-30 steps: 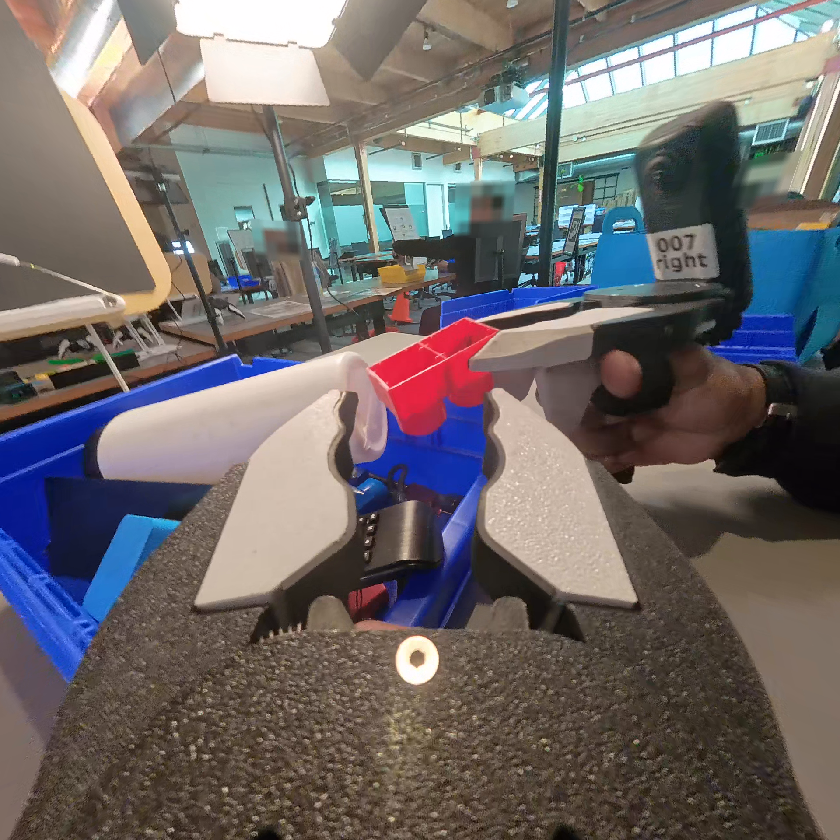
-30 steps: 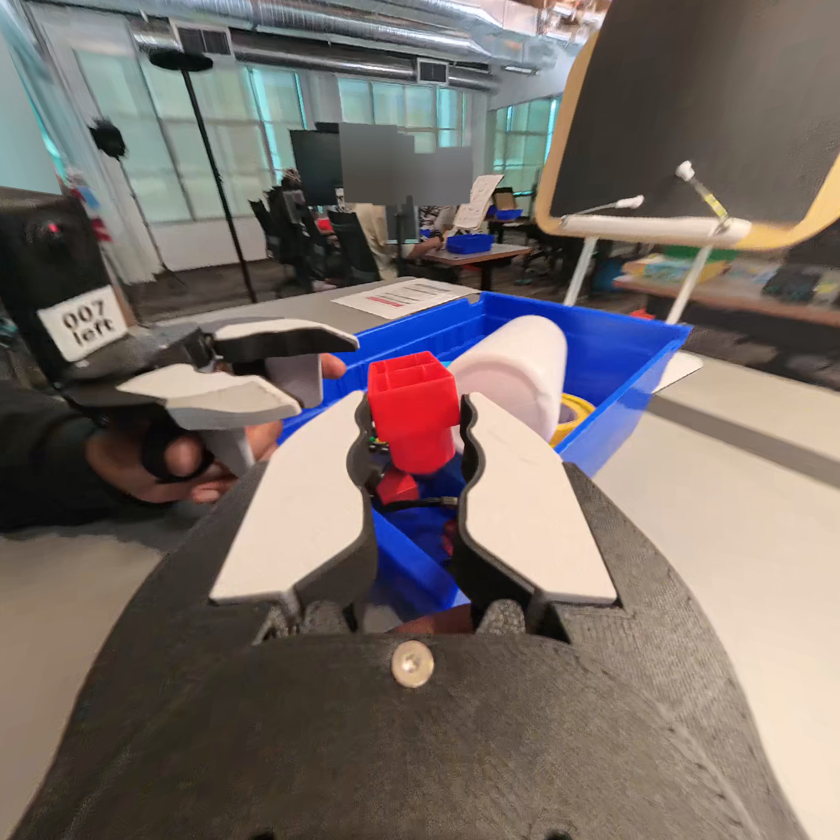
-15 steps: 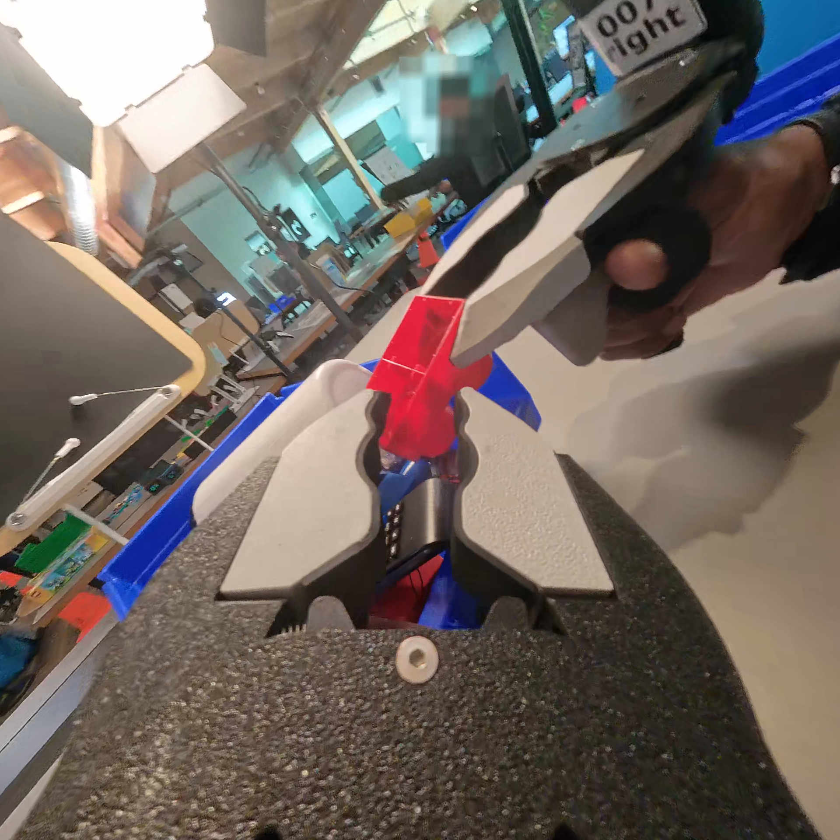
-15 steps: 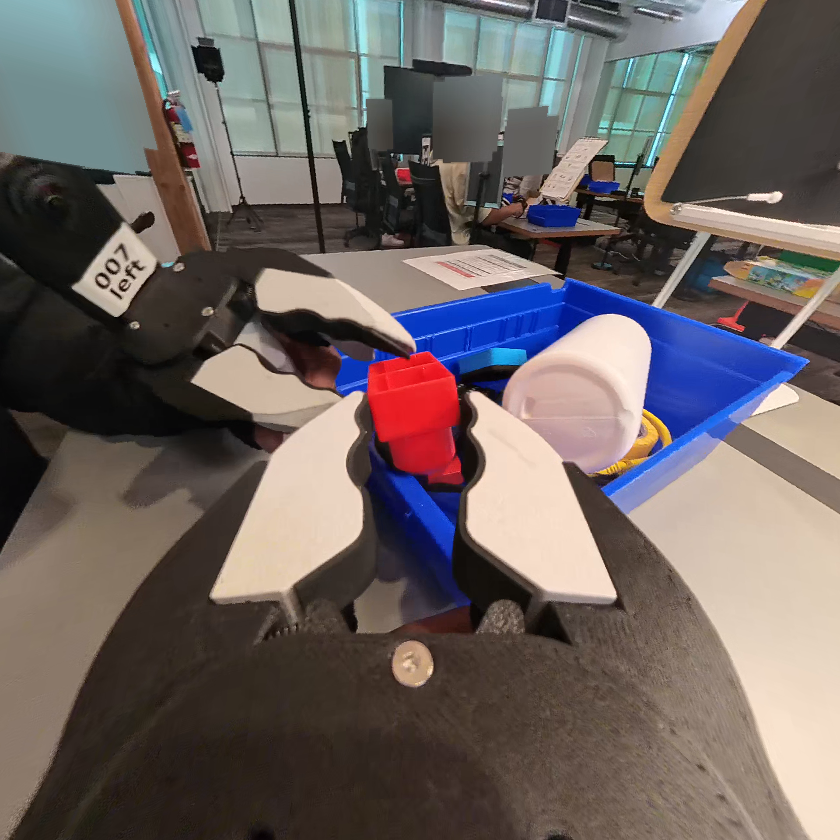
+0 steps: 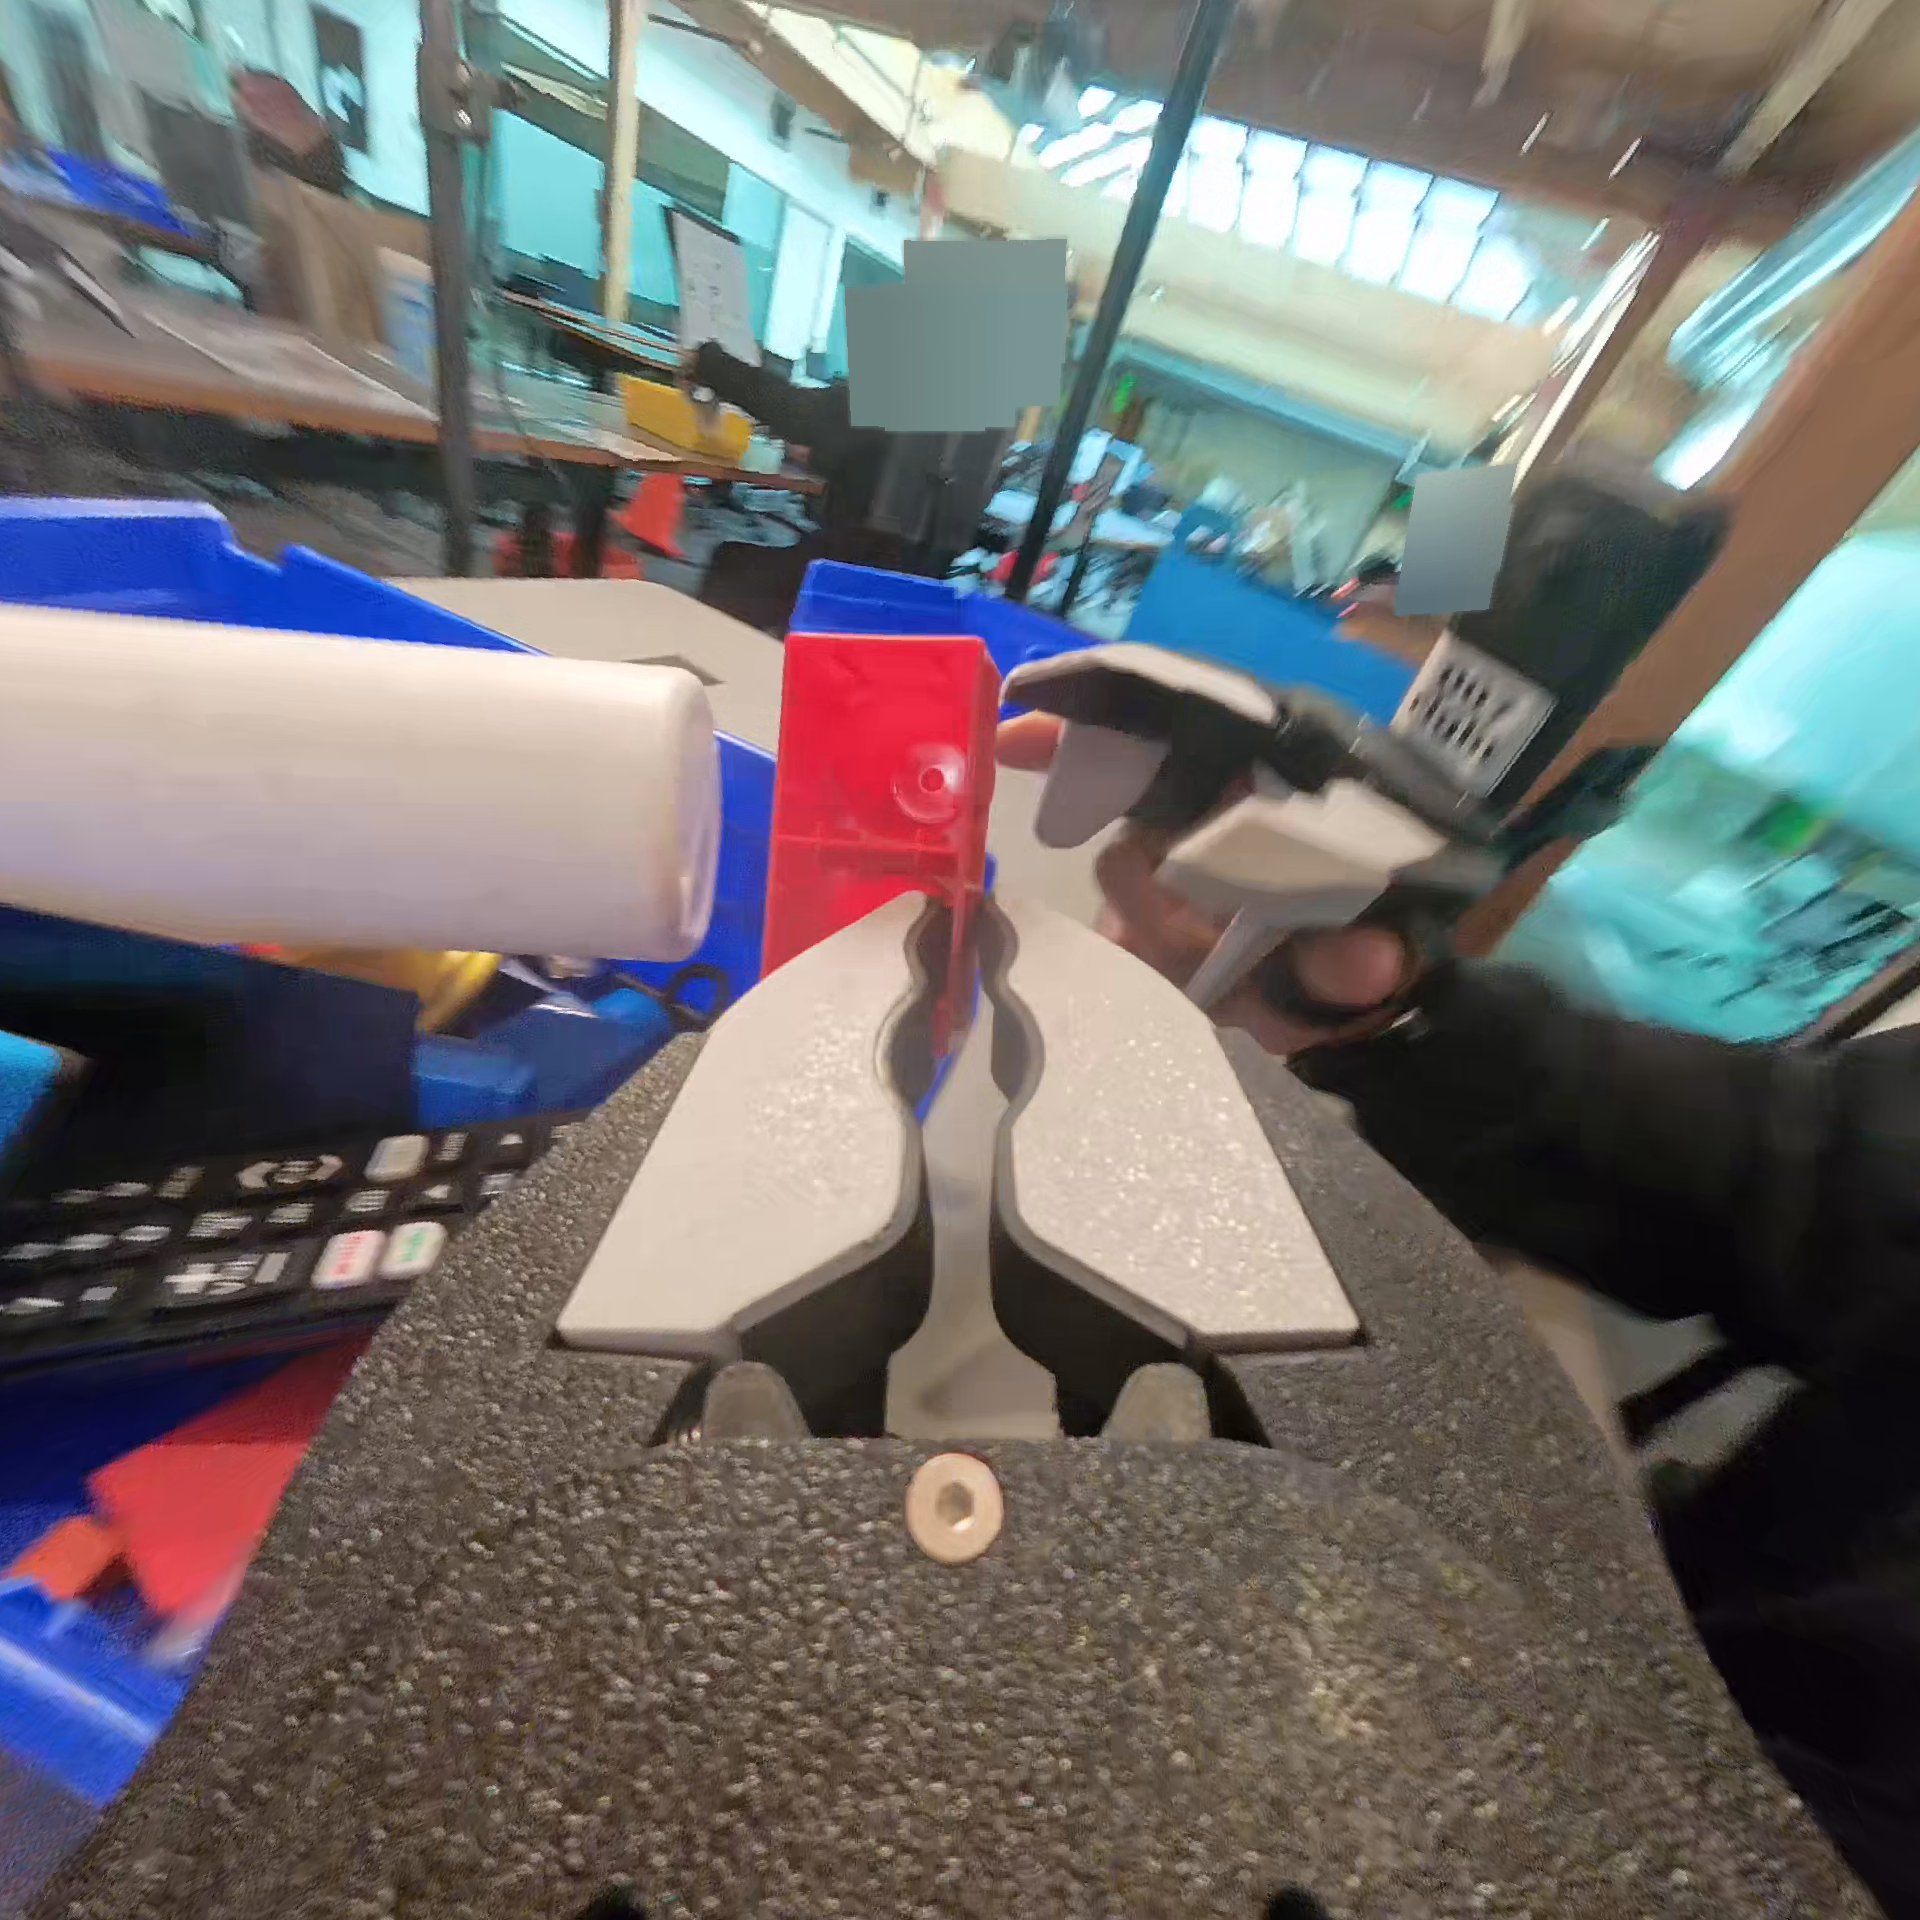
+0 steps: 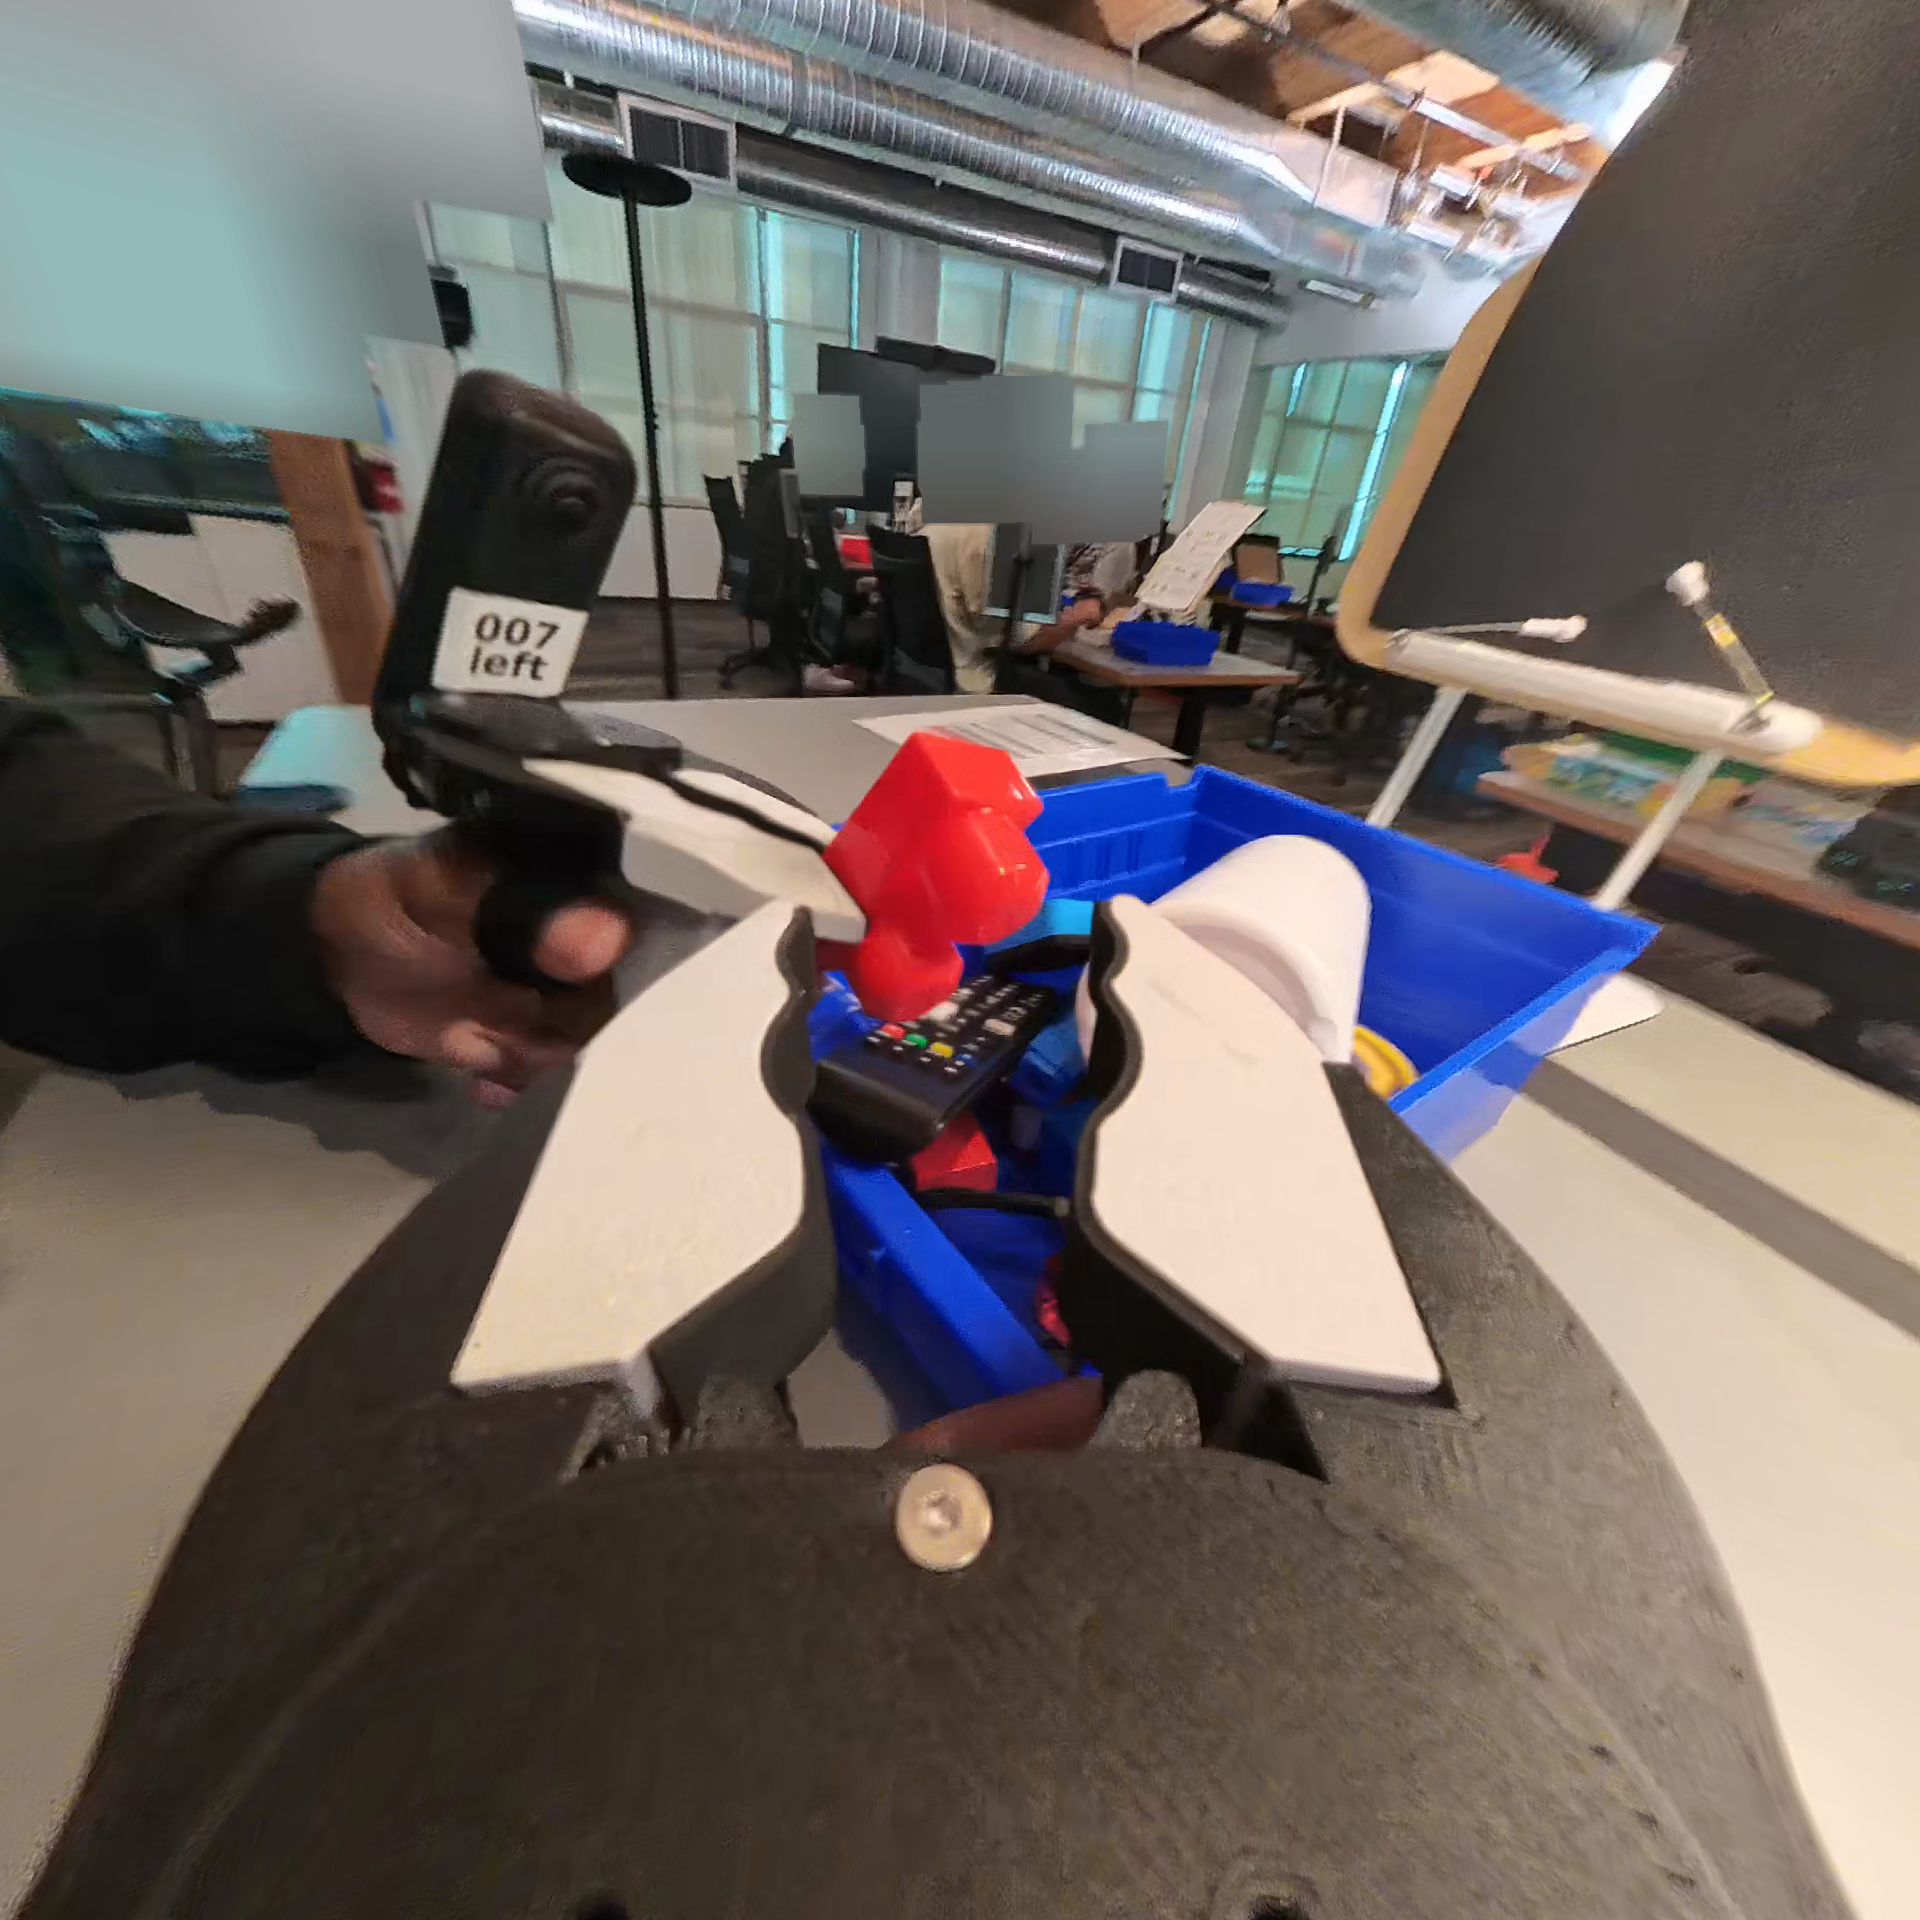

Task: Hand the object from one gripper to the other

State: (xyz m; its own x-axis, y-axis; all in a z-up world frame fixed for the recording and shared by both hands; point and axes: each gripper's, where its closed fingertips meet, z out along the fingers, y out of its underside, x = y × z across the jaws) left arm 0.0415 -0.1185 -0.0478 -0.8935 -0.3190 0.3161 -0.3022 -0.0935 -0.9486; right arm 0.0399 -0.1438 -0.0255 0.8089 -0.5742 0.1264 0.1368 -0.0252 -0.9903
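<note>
Red plastic part (image 5: pixel 873 790) sits clamped in your left gripper (image 5: pixel 961 914); your right gripper's (image 6: pixel 940 935) jaws stand apart.

Open-plan workshop: ducts (image 6: pixel 935 135), desks (image 6: pixel 1174 665).

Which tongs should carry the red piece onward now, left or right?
Left. The left tongs are shut on the red piece, pinching its lower edge. The right tongs are open and grip nothing, so they can simply back away.
</note>
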